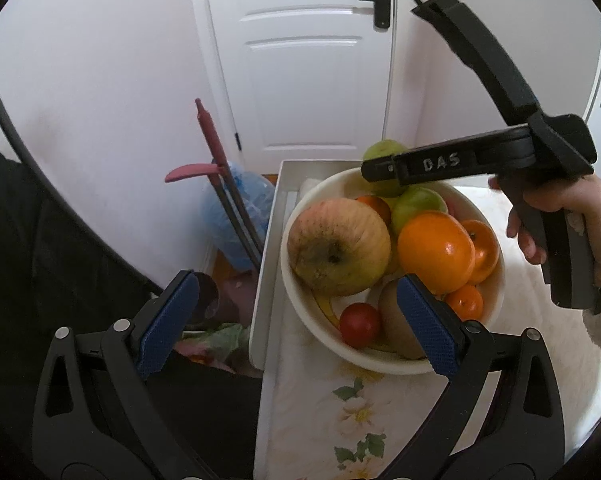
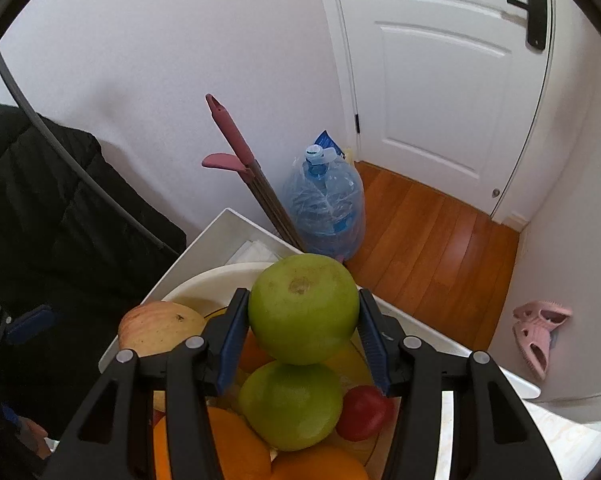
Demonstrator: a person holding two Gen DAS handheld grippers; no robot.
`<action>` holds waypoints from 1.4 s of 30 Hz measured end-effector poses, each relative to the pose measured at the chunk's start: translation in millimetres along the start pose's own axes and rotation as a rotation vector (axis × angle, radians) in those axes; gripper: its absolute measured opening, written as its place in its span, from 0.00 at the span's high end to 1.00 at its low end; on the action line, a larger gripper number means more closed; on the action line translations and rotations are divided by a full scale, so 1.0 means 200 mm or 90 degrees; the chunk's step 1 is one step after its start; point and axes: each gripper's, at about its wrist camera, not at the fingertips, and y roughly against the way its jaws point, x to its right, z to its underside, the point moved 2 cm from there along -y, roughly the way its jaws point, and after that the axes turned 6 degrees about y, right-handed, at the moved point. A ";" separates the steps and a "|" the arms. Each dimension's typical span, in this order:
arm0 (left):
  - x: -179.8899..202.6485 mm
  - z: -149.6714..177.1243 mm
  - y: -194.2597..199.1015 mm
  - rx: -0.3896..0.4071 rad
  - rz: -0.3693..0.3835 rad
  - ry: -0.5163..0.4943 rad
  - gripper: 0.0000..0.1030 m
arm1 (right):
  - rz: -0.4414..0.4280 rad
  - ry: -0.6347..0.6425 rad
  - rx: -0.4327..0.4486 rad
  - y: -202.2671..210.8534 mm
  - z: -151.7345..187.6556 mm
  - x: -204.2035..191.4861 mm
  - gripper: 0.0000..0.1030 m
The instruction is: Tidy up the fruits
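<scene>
A white bowl (image 1: 296,292) on a white tray (image 1: 266,264) holds a large yellowish apple (image 1: 338,246), oranges (image 1: 436,252), a small red fruit (image 1: 359,324), a kiwi (image 1: 392,320) and a green apple (image 1: 416,202). My right gripper (image 2: 303,334) is shut on another green apple (image 2: 303,308) and holds it above the bowl; it also shows in the left wrist view (image 1: 382,160). My left gripper (image 1: 296,320) is open and empty, its right finger over the bowl's near side, its left finger off the tray.
A flowered cloth (image 1: 360,416) covers the table. A blue water jug (image 2: 324,204) and a pink-handled mop (image 2: 240,160) stand on the wooden floor by the white door (image 2: 440,80). A black jacket (image 2: 40,208) lies at left. Pink slippers (image 2: 538,334) lean at right.
</scene>
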 end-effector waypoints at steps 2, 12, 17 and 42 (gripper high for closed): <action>0.00 0.00 0.01 0.000 0.002 -0.001 0.00 | 0.005 -0.007 0.007 0.01 0.00 0.01 0.23; 0.04 -0.02 0.10 0.011 0.022 -0.031 0.00 | 0.043 -0.033 0.043 0.18 0.03 -0.01 0.14; 0.10 -0.05 0.21 0.029 0.035 -0.054 0.00 | 0.069 -0.053 0.065 0.36 0.10 -0.03 0.14; 0.65 -0.11 1.02 0.137 0.087 -0.008 0.00 | 0.311 -0.161 0.150 1.70 0.81 -0.07 0.14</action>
